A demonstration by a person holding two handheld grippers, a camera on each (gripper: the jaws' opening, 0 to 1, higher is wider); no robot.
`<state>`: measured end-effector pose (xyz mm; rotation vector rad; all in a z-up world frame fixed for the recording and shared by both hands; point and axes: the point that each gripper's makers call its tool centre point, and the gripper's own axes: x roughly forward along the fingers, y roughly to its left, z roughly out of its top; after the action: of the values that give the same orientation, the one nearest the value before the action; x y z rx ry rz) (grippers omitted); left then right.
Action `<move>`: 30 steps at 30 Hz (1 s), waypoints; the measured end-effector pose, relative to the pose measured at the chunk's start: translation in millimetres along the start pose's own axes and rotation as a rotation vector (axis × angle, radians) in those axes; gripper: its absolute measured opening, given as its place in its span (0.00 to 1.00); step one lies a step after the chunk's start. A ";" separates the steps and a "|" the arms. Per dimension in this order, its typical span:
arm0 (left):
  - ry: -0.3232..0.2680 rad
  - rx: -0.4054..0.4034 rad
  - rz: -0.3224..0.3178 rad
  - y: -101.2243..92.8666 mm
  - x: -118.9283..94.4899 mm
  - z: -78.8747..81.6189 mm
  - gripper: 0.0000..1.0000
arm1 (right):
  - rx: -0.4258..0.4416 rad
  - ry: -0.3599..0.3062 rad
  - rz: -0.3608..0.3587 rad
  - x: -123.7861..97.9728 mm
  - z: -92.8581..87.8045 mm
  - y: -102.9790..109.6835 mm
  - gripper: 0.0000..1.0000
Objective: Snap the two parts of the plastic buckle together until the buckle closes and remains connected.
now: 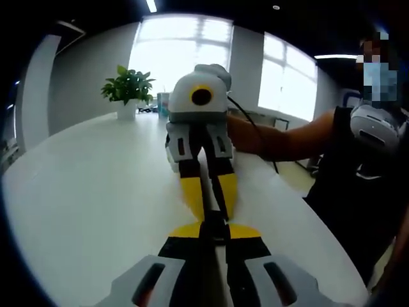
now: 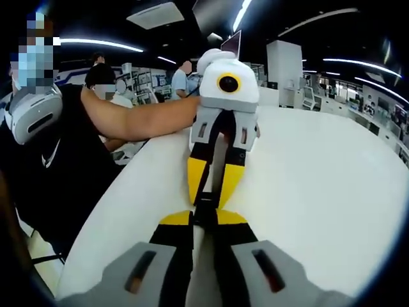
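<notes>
The black plastic buckle (image 1: 215, 223) sits where the two grippers meet tip to tip, just above the white table (image 1: 96, 192). My left gripper (image 1: 215, 234) rises from the bottom of the left gripper view, its yellow-tipped jaws shut on the near buckle part. Facing it, my right gripper (image 1: 213, 212) is shut on the far part, a black strap (image 1: 215, 182) running up between its jaws. In the right gripper view, my right gripper (image 2: 204, 221) holds the buckle (image 2: 206, 210) against my left gripper (image 2: 209, 201). I cannot tell whether the two parts are latched.
A potted plant (image 1: 128, 86) stands at the table's far end below bright windows. The person (image 1: 358, 166) holding the grippers stands at the table's edge (image 2: 108, 217), arms reaching over it. Other people (image 2: 182, 77) and office furniture show beyond the table (image 2: 319, 179).
</notes>
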<state>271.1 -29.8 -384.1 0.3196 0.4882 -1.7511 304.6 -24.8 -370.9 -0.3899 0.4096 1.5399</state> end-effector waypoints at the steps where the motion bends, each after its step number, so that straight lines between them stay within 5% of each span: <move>1: 0.001 0.000 0.002 -1.0 -0.3 0.7 0.08 | 0.004 -0.001 -0.001 0.7 0.5 2.3 0.08; 11: 0.025 0.005 0.076 10.1 -2.3 2.8 0.09 | 0.065 -0.013 -0.056 3.4 1.4 6.1 0.09; 17: 0.020 -0.017 0.079 20.9 -7.5 3.4 0.09 | 0.088 -0.017 -0.066 1.1 0.9 -4.3 0.09; 24: 0.015 -0.035 0.062 12.2 -5.5 3.0 0.10 | 0.093 -0.016 -0.048 2.5 1.8 2.5 0.09; 30: -0.023 0.006 0.065 30.3 -11.9 6.4 0.11 | 0.095 -0.049 -0.059 -1.2 8.7 0.0 0.09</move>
<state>303.6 -28.3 -377.7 0.3156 0.4515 -1.6911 304.7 -21.6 -362.7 -0.2871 0.4277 1.4642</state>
